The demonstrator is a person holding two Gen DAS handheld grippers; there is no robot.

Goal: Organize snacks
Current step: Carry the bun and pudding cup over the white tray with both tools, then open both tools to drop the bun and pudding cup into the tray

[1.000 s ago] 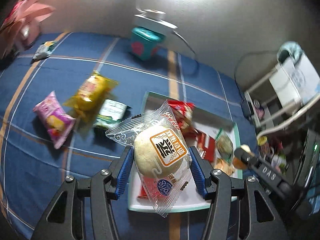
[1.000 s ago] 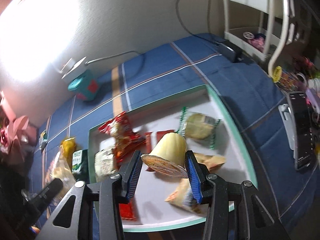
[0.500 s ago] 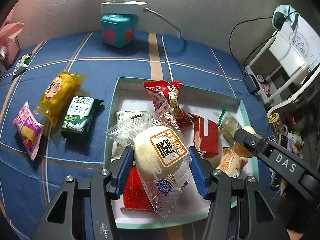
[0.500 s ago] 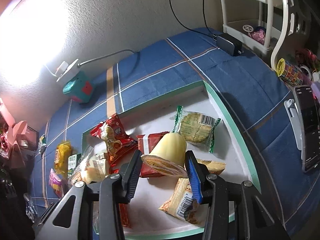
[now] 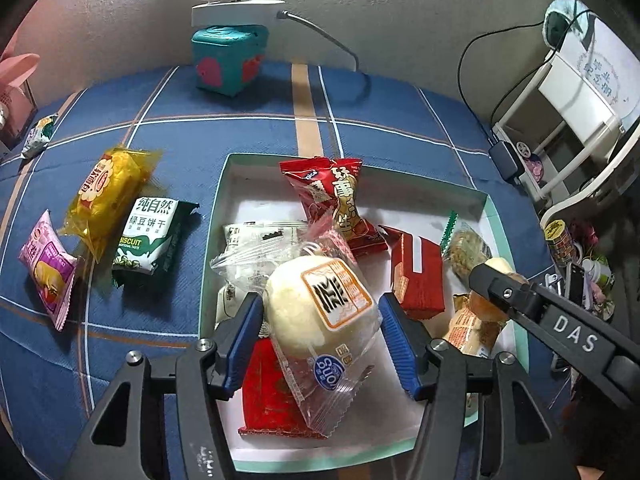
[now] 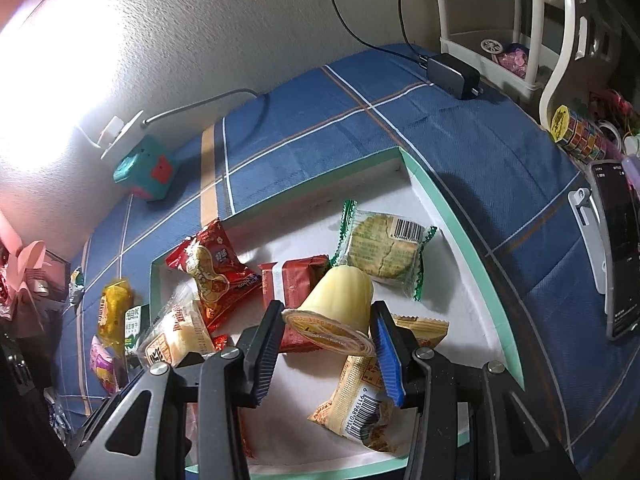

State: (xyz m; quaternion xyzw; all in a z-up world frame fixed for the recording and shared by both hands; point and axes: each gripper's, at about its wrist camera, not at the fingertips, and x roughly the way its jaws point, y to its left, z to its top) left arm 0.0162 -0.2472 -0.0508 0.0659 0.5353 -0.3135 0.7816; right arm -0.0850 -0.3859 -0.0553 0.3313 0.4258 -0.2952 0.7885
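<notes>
Blue plaid cloth (image 5: 240, 140) under everything, grey wall behind, lamp glare top-left in my right wrist view.

My left gripper (image 5: 322, 342) is over the white tray (image 5: 494, 216), jaws opening. The wrapped bun (image 5: 320, 312) sits between the blue pads; left pad looks just touching the wrapper, right pad stands clear of it, so I read the grip as let go. Bun lies on top of a red packet (image 5: 272, 396) near the tray's front edge.

My right gripper (image 6: 328, 346) is clamped narrow on the lid rim of a yellow jelly cup (image 6: 340, 300), cup tipped on its side, base pointing away from me, above the tray's middle.

Inside the tray around them: peanut packet (image 5: 336, 204), red wafer bar (image 5: 416, 272), green-edged biscuit (image 6: 380, 252), orange packet (image 6: 360, 392) under my right fingers, white packet (image 5: 260, 236) behind the bun.

Outside the tray, on the cloth to its left: green biscuit pack (image 5: 150, 236), yellow packet (image 5: 108, 196), pink packet (image 5: 48, 268), all near each other. Small packet (image 5: 38, 136) further back.

Teal cube (image 5: 228, 60) with a power strip (image 5: 236, 8) on top sits at the wall. White shelf (image 5: 560, 120) at far right.
</notes>
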